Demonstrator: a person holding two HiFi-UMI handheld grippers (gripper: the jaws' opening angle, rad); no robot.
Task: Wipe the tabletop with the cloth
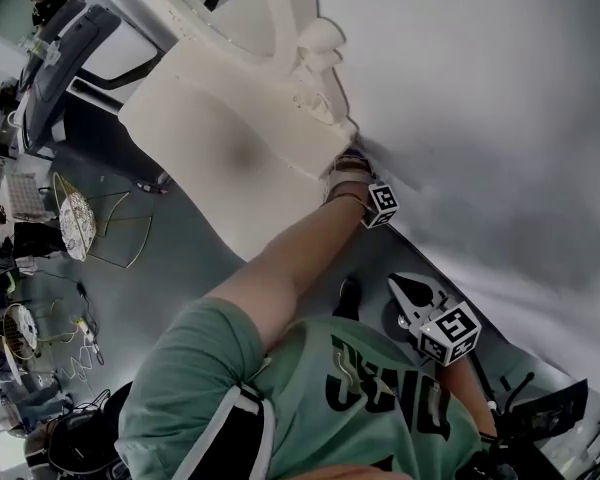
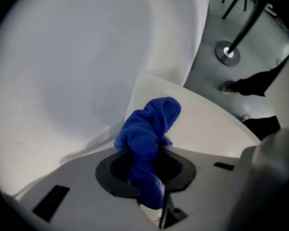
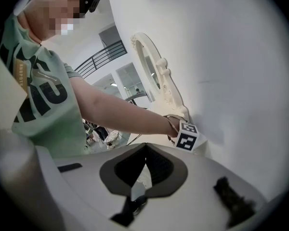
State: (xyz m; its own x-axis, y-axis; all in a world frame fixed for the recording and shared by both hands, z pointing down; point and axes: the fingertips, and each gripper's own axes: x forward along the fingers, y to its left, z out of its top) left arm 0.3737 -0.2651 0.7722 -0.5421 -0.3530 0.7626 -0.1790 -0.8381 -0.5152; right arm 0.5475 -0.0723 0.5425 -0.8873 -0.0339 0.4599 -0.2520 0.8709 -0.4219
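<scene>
Left gripper (image 2: 150,153) jaws pinch the bunched blue cloth (image 2: 149,124) at the wall-side edge of the white desk (image 2: 209,129), right gripper (image 3: 145,147) jaws pressed together on nothing, well apart: cloth secured, wiping judged mostly left, no wiped track visible.

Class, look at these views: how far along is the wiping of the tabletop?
Done: the left gripper is shut on the blue cloth. In hand: the cloth is over the cream tabletop by the wall; contact unclear. Left: the wiping; no wiped patch shows. The right gripper is shut, empty.
</scene>
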